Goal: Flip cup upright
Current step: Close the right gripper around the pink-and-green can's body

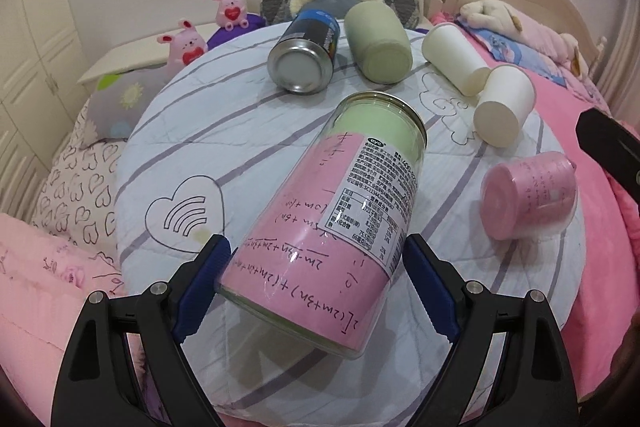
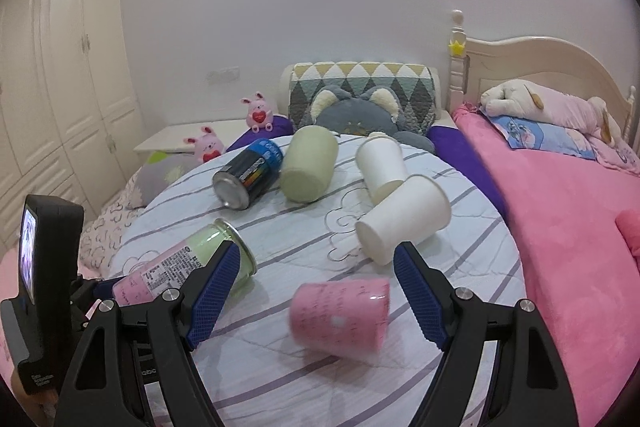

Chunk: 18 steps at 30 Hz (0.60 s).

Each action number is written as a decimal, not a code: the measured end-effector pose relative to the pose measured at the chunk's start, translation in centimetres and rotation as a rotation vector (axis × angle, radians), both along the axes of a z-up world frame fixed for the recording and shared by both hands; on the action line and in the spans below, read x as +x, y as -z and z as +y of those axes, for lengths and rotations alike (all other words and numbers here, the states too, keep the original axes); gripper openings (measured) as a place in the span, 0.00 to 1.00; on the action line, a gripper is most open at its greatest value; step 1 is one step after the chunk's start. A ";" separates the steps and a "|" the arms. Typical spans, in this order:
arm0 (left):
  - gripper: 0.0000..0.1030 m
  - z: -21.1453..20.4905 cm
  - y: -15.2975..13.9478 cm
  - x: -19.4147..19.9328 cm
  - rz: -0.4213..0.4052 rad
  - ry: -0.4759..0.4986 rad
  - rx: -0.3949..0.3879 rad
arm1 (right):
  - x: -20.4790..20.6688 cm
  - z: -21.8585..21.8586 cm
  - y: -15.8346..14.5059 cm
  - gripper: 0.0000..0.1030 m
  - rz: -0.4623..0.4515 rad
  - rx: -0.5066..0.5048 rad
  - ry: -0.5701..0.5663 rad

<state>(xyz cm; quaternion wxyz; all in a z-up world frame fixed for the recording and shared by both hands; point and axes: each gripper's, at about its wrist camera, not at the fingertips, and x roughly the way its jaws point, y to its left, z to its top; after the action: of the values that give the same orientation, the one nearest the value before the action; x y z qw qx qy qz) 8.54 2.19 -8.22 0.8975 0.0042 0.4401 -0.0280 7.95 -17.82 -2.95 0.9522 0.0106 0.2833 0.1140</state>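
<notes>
Two black plastic grippers (image 1: 316, 287) (image 2: 316, 295), each with ribbed blue finger pads (image 1: 204, 283) and round silver screws (image 2: 464, 293).

The jar (image 1: 332, 223) lies on its side on the striped quilt (image 1: 256, 131), tilted, with its metal-rimmed mouth pointing away from the camera. It has a pink sheet with handwriting and a printed label. The left claw (image 1: 318, 283) is open around the near end of the jar; the left pad (image 1: 204, 283) touches it, the right pad (image 1: 430, 291) is just beside it. Beyond the jar lie a can (image 1: 304, 55) and a green cup (image 1: 378, 43). To the right of the jar lie two white cups (image 1: 454, 59) (image 1: 504, 105) and, nearer, a pink cup (image 1: 528, 195). All are on their sides.
</notes>
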 end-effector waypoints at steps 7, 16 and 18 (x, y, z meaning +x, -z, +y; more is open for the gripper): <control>0.94 0.3 -0.8 -1.1 -0.035 0.006 0.009 | -0.7 1.2 -0.3 0.78 0.007 -0.033 -0.006; 0.98 2.3 -2.8 -3.6 -0.114 0.022 0.002 | -1.0 2.8 -1.1 0.78 0.021 -0.013 -0.019; 0.98 3.1 -3.1 -4.1 -0.125 0.027 -0.005 | -0.8 3.5 -1.3 0.78 0.032 0.011 -0.036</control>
<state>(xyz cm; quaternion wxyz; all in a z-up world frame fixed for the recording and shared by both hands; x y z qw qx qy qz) 4.47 5.27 -5.11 0.9227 0.0096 0.3832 -0.0408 7.16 -14.33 -1.64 0.9453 0.0128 0.2979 0.1323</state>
